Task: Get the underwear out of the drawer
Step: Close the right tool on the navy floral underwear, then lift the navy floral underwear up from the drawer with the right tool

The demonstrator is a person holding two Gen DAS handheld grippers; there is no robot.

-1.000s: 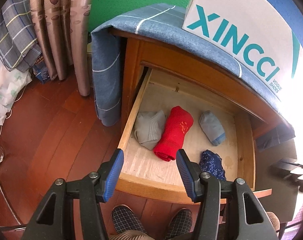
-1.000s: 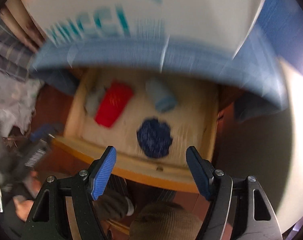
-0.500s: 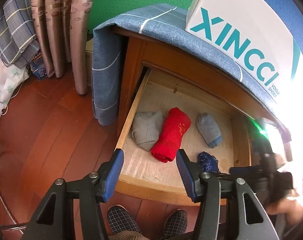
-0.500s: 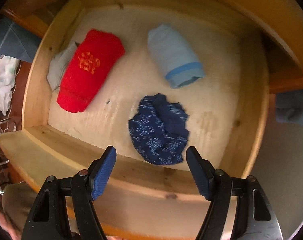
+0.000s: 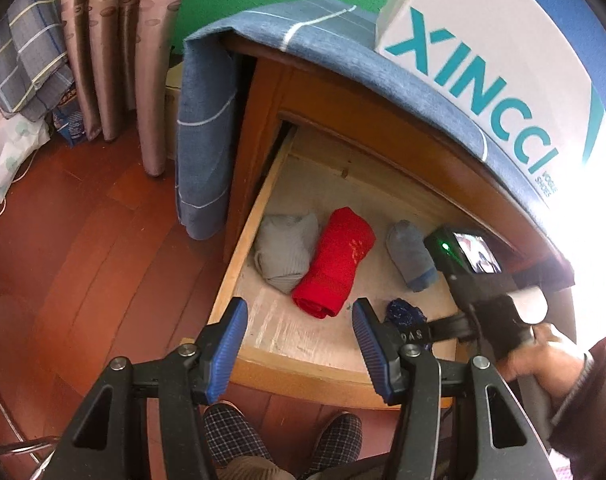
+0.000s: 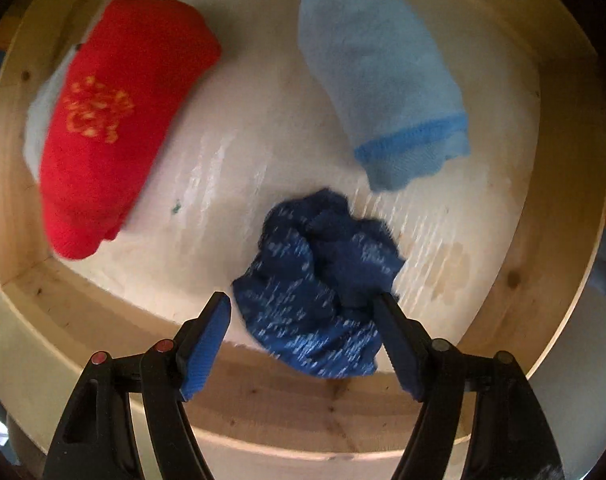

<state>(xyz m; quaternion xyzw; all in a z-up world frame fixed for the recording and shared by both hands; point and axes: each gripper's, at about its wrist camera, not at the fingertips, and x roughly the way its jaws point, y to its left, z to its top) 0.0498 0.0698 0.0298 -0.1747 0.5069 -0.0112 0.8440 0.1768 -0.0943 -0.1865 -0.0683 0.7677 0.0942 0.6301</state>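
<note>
R gripper [image 6: 303, 320] open, straddling dark-blue underwear [image 6: 319, 276] in drawer [image 6: 563, 240], no grip yet.

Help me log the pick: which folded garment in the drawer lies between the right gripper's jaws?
The crumpled dark blue speckled bundle, nearest the drawer's front wall. The red roll and pale blue roll lie farther back, clear of the right gripper.
</note>
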